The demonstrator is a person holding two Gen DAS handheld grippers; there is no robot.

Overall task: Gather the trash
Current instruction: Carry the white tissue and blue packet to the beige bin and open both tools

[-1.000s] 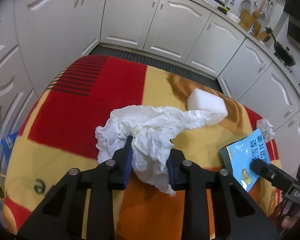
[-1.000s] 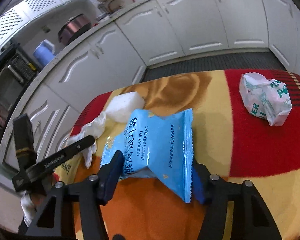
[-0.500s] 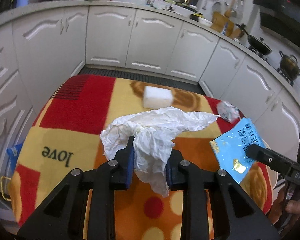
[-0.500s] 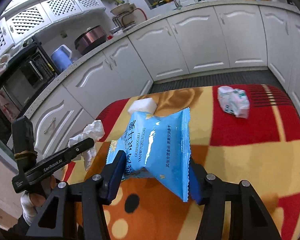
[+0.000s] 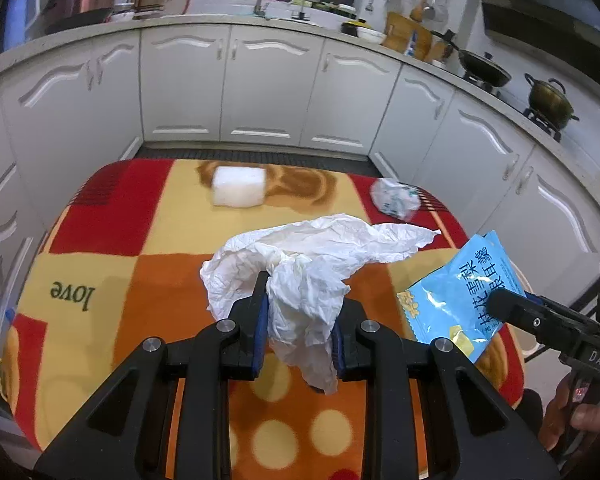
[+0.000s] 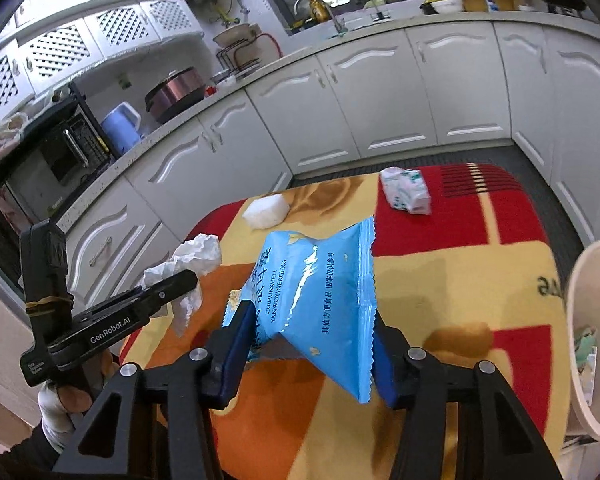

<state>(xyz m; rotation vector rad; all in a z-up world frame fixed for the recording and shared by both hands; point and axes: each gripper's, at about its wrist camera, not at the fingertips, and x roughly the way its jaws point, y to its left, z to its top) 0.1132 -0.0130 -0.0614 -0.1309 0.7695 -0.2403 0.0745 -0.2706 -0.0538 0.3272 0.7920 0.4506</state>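
Observation:
My left gripper (image 5: 300, 312) is shut on a crumpled white tissue (image 5: 312, 256) and holds it above the red, yellow and orange tablecloth (image 5: 100, 216). My right gripper (image 6: 310, 336) is shut on a blue snack packet (image 6: 316, 292), also lifted above the cloth. The packet shows at the right of the left wrist view (image 5: 460, 296). The tissue shows at the left of the right wrist view (image 6: 192, 264). A white foam block (image 5: 239, 191) and a crumpled white and green wrapper (image 5: 396, 202) lie on the far part of the cloth.
A white bin (image 6: 592, 336) with some trash inside stands at the table's right edge in the right wrist view. White kitchen cabinets (image 5: 260, 92) curve around the table. A counter with pots and a stove (image 5: 548, 100) runs behind.
Both grippers have risen and drawn back from the cloth with the tissue and the packet held. More of the table and the white bin have come into view.

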